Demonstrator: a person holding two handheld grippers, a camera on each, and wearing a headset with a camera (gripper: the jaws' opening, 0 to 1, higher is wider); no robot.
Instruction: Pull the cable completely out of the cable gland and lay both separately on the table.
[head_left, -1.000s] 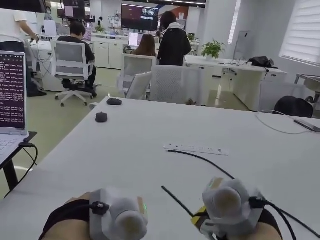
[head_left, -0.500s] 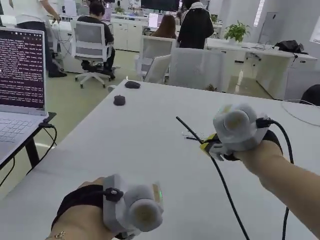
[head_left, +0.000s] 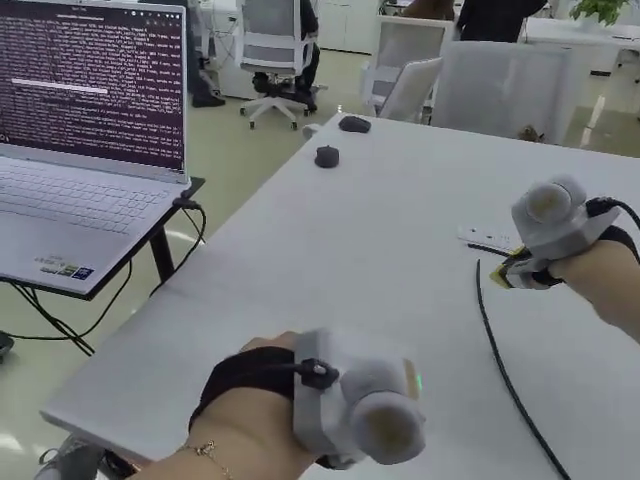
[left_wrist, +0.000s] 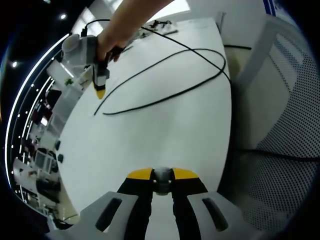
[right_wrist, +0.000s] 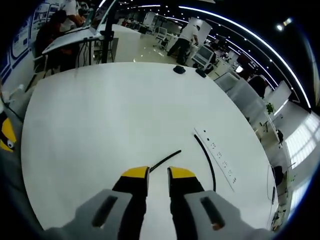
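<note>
The left gripper (left_wrist: 161, 175) is close to the person. Its claw pinches a small grey thing, likely the gland (left_wrist: 161, 181). The right gripper (right_wrist: 158, 176) has moved far away from it across the table (head_left: 380, 230). Its claw pinches the cable (right_wrist: 165, 160) near the tip, which pokes out free. So the cable looks fully out. Both things now need laying down, apart.

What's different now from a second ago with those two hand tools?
The right tongs, shut on the black cable, have moved well away from the left tongs, taking the cable's end along over the table. The left tongs stayed low by the table's near edge, gripping a small grey fitting.
</note>
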